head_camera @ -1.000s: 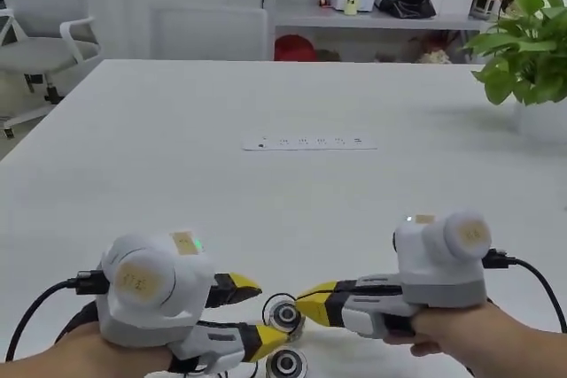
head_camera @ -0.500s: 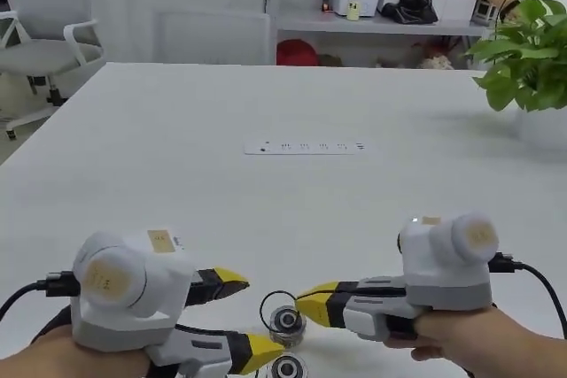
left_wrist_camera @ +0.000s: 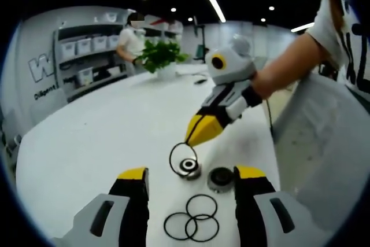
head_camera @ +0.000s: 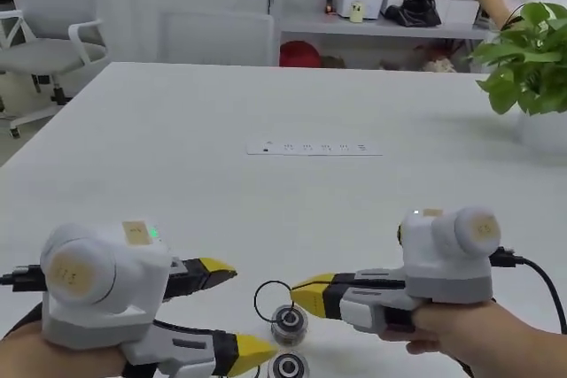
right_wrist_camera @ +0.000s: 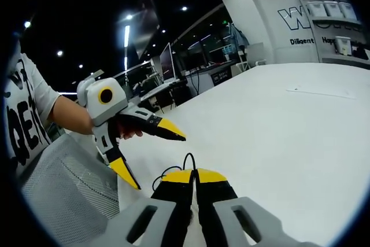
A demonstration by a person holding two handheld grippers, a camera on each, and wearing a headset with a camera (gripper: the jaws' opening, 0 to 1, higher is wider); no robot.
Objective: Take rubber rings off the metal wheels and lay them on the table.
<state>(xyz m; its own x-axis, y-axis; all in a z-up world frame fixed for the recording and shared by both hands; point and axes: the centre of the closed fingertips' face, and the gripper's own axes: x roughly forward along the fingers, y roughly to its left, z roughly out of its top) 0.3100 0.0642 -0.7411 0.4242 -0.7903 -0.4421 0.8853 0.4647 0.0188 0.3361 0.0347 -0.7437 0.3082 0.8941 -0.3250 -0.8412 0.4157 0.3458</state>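
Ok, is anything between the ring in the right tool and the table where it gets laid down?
Nothing visible blocks it. The right tool pinches the ring, whose lower edge meets one wheel. A second wheel sits beside it and three loose rings lie close by. Bare table is free beyond them.

Two wheels (left_wrist_camera: pixel 189 167), perhaps four rings (left_wrist_camera: pixel 193 224)

Down at six o'clock in the head view, the nearer metal wheel (head_camera: pixel 288 366) is sliced by the picture's edge. In the right gripper view, the right gripper (right_wrist_camera: pixel 195 173) has its pressed-together jaws covering most of the rubber ring (right_wrist_camera: pixel 185 160), and just a loop pokes out at twelve o'clock. The power strip (head_camera: pixel 314 148) has sockets too small to count.
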